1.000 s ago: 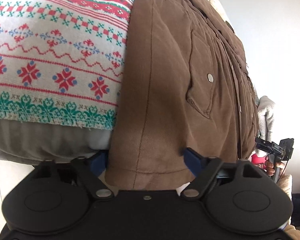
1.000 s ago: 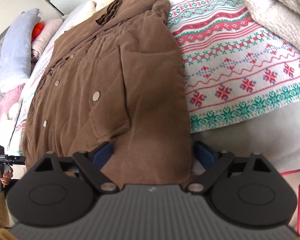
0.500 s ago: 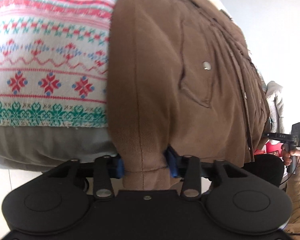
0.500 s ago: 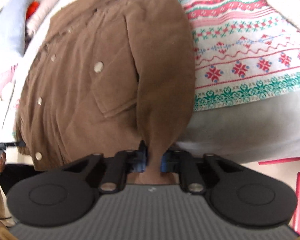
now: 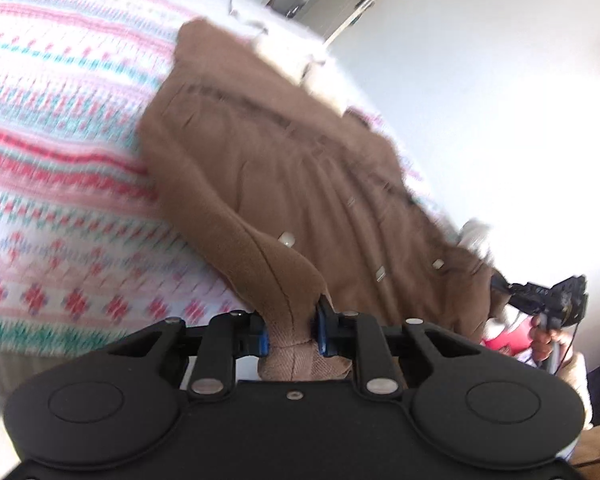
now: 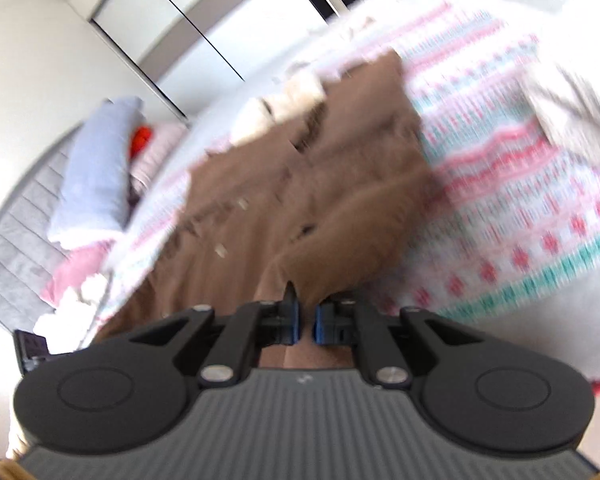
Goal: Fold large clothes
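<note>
A brown corduroy jacket (image 5: pixel 308 184) with snap buttons lies front up on the patterned bedspread (image 5: pixel 60 184). My left gripper (image 5: pixel 291 334) is shut on one bottom corner of the jacket's hem and holds it raised off the bed. My right gripper (image 6: pixel 305 319) is shut on the other hem corner of the jacket (image 6: pixel 332 208), also lifted, so the lower part curls up toward the collar. The right gripper also shows at the far right of the left wrist view (image 5: pixel 540 300). Both views are motion-blurred.
The bed carries a red, green and white knit-pattern cover (image 6: pixel 520 200). Blue and pink pillows (image 6: pixel 96 176) lie by the grey headboard at left. A fluffy white garment (image 6: pixel 292 100) lies beyond the collar. A wardrobe and white wall stand behind.
Both grippers closed on the jacket's hem corners, then lifted them up and forward over the bed. The views now look higher across the room.
</note>
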A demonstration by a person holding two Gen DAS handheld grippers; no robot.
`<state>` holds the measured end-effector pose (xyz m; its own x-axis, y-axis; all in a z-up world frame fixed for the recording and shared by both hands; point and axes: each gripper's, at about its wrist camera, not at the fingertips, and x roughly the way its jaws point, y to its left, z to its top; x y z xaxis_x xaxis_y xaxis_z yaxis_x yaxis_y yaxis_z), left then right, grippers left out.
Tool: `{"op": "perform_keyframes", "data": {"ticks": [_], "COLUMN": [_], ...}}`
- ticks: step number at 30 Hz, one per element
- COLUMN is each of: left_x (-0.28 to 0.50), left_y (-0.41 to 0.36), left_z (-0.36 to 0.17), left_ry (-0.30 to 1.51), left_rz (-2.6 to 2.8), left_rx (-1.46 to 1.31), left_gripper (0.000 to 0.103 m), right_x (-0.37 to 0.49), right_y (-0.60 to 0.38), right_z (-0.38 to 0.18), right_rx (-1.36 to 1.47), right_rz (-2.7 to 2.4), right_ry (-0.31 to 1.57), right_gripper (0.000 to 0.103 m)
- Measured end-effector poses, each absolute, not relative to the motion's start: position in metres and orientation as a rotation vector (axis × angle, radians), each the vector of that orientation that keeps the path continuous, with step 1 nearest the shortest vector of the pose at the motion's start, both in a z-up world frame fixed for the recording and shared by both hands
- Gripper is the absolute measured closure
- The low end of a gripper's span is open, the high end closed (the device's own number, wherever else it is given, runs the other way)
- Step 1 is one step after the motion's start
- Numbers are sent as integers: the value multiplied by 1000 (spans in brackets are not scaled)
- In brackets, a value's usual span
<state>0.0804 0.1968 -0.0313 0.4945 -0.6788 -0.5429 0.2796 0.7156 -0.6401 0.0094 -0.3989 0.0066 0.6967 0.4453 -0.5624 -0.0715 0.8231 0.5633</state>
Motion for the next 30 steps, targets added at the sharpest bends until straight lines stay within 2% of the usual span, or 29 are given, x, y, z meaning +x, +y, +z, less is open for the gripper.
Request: {"op": "perform_keyframes", "data": {"ticks": [8, 16, 23, 29, 30], "left_x": [120, 219, 307, 345, 341], "left_y": [198, 203, 201, 202, 203], "left_z": [16, 33, 0, -50, -57], "left_ry": [670, 623, 653, 679, 660], "left_rz": [-661, -526, -329, -195, -180], "left_rx": [-587, -741, -819, -800, -793], "left_gripper": [81, 81, 80, 72, 68], "right_x": [54, 139, 217, 264, 264], "right_y": [-402, -416, -431, -443, -444], "right_z": [38, 40, 14, -41, -51], "right_rx": [627, 778, 862, 925, 935], "right_rz": [323, 201, 21, -70, -73], "right_ry": [612, 570, 597, 637, 633], "right_gripper": [97, 97, 96, 91, 91]}}
